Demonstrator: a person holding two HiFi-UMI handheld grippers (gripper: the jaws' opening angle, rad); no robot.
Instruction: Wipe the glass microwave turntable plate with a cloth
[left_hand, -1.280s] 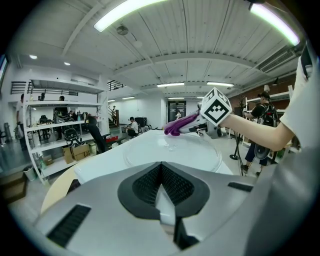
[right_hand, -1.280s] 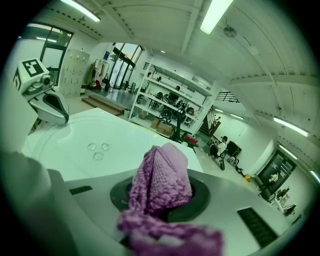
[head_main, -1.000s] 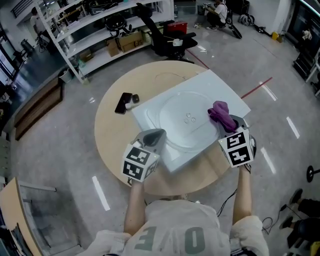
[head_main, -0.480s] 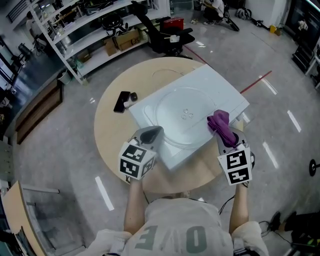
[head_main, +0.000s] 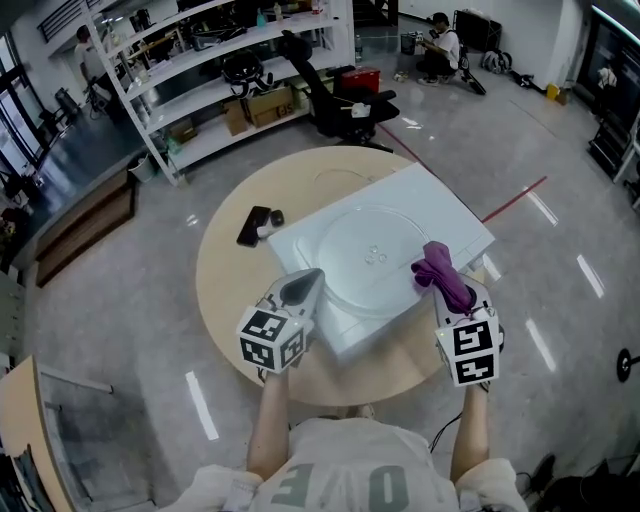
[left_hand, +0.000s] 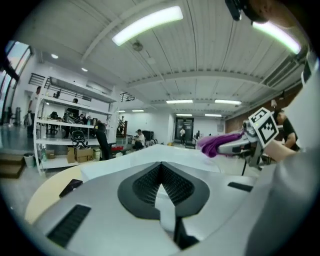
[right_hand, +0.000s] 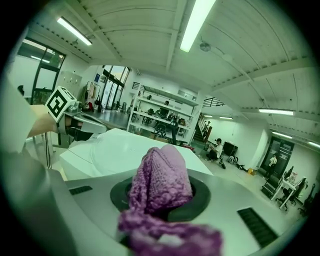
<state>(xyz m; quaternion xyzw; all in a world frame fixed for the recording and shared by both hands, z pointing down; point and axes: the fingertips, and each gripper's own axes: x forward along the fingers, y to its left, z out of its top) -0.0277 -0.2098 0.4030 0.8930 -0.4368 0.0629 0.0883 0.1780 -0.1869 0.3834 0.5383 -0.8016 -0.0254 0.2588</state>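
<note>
Round wooden table w/ white slab on top; clear glass turntable plate lies centred on slab. Left gripper: jaws pressed together, empty, at slab's near edge. Right gripper pinches purple cloth by plate's right rim.

Purple cloth, clear plate

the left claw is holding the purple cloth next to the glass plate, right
No: the right claw is holding the purple cloth next to the glass plate, as the right gripper view shows. The left claw is shut, empty.
</note>
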